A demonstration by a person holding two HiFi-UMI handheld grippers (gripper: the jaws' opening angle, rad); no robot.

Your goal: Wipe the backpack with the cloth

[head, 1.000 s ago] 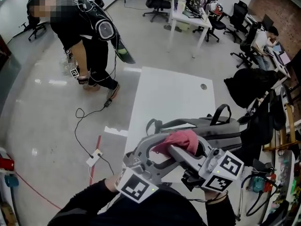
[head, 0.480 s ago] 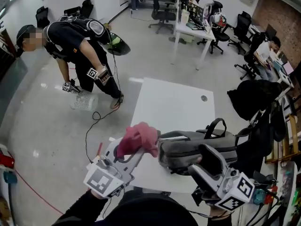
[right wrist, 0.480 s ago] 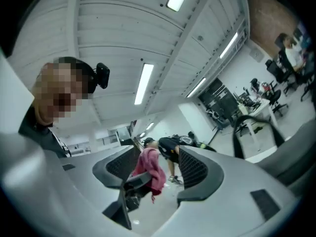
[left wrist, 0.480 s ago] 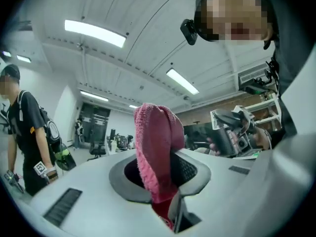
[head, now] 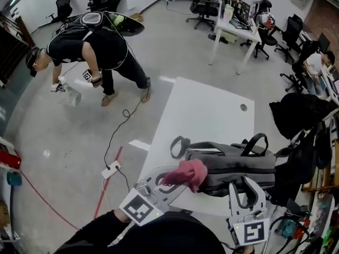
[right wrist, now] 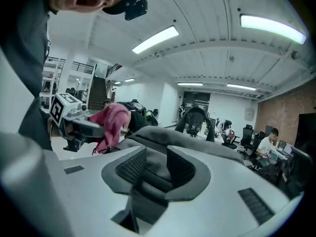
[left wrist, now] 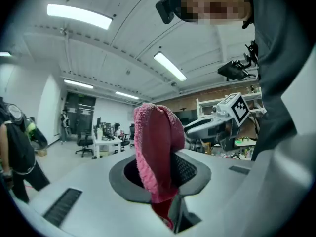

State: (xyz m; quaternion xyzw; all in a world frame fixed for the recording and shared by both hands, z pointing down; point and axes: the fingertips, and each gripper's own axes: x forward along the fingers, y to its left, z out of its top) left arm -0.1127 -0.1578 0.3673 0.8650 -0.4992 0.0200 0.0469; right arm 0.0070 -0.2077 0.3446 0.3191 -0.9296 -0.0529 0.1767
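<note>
- Pink cloth (head: 186, 172) is sitting clamped in the left gripper (head: 176, 178), with the jaws pinching it mid-fold. Half a second ago it was hanging clear off the left end of the bag. Now it is coming down on the near-left corner of the backpack (head: 238, 160) and looks to be touching.
- Grey backpack is lying on its side across the near end of the white table (head: 201, 107), lower centre-right of the head view, strap loops pointing to the far side.
- Right gripper (head: 247, 187), lower right of the head view, is closing its jaws on a fold at the backpack's near edge, and fabric is filling the gap between the pads. A second ago it was up at the cloth beside the left one.
- My read: the cloth handover is done, the bag is getting pinned, and the first wiping stroke is just starting. Most of the surface is probably still waiting.
</note>
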